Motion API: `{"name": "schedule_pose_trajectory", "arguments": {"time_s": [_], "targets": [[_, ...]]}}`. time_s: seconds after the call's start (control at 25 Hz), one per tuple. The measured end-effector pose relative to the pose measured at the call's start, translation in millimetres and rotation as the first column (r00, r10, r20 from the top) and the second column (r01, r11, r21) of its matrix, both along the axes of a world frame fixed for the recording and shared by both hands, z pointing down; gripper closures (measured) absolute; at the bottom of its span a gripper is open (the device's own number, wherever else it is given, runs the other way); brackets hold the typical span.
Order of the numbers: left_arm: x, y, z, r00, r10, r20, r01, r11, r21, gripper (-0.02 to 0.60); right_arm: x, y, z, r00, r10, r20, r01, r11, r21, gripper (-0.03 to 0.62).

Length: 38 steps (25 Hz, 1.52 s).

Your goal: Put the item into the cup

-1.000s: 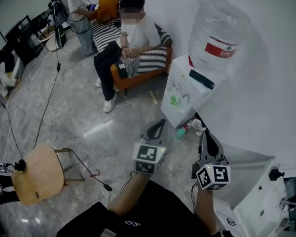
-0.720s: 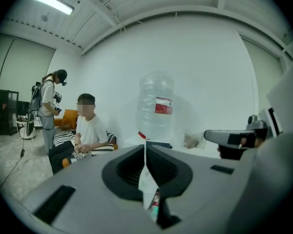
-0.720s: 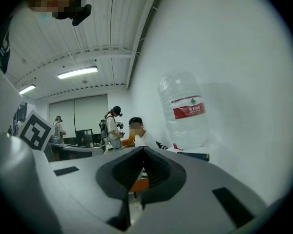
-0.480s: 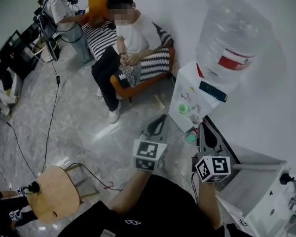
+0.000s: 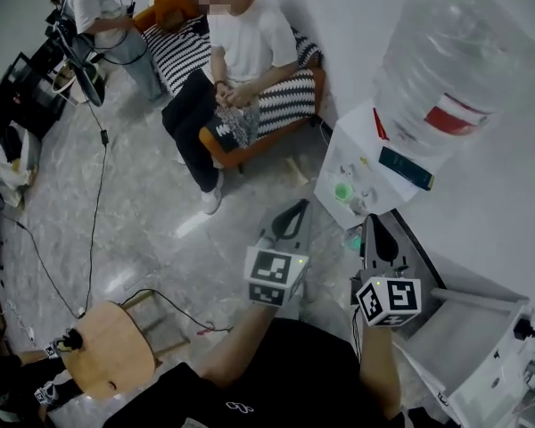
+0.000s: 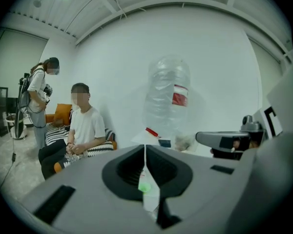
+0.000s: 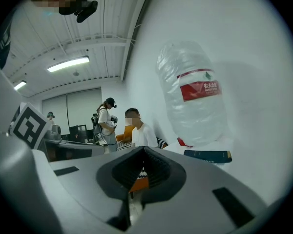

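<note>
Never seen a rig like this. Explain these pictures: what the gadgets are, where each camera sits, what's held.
No robot here: a person holds a tool in each hand, each ending in a two-jaw claw and carrying a marker cube. The head view comes from a camera on that person's head, looking down: the left claw and right claw point toward a white water dispenser with a big bottle on top. The other two views come from cameras riding on each claw, looking along its jaws. In both, the jaws are closed together with nothing between them, so nothing is held. A small green thing sits on the dispenser's front, too small to identify. Farther back are a seated person on a striped sofa, a standing person, and a wooden stool.
</note>
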<state>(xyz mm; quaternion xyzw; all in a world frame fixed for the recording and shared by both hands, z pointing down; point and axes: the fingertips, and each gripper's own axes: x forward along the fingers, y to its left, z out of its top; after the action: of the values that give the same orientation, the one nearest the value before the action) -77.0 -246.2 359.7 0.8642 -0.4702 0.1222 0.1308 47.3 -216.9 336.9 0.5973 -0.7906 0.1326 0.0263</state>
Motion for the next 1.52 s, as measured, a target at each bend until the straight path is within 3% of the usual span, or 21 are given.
{"name": "schedule_pose_trajectory", "arguments": {"time_s": [0.28,0.88,1.16,1.36,1.52], "targets": [[13,-27,42,0.998,0.029,0.05,-0.027,0.999,-0.042,0.568,4,-29,51,1.0,0.023,0.006,-0.022,0.998,-0.066,0.583],[58,-62,199,0.997,0.059,0.04,-0.053,0.988,-0.148,0.568,27,-66,205,0.999,0.038,-0.013,-0.04,0.98,-0.193,0.583],[57,-67,258,0.996,0.068,0.049,-0.058,0.982,-0.181,0.568,33,-84,264,0.995,0.096,0.03,-0.086,0.968,-0.234,0.583],[59,-67,284,0.999,0.031,0.012,-0.028,0.974,-0.226,0.568,41,-98,296,0.988,0.145,0.06,-0.126,0.96,-0.25,0.583],[59,-64,307,0.997,0.074,0.028,-0.065,0.967,-0.246,0.568,47,-111,322,0.975,0.202,0.088,-0.171,0.946,-0.276,0.583]]}}
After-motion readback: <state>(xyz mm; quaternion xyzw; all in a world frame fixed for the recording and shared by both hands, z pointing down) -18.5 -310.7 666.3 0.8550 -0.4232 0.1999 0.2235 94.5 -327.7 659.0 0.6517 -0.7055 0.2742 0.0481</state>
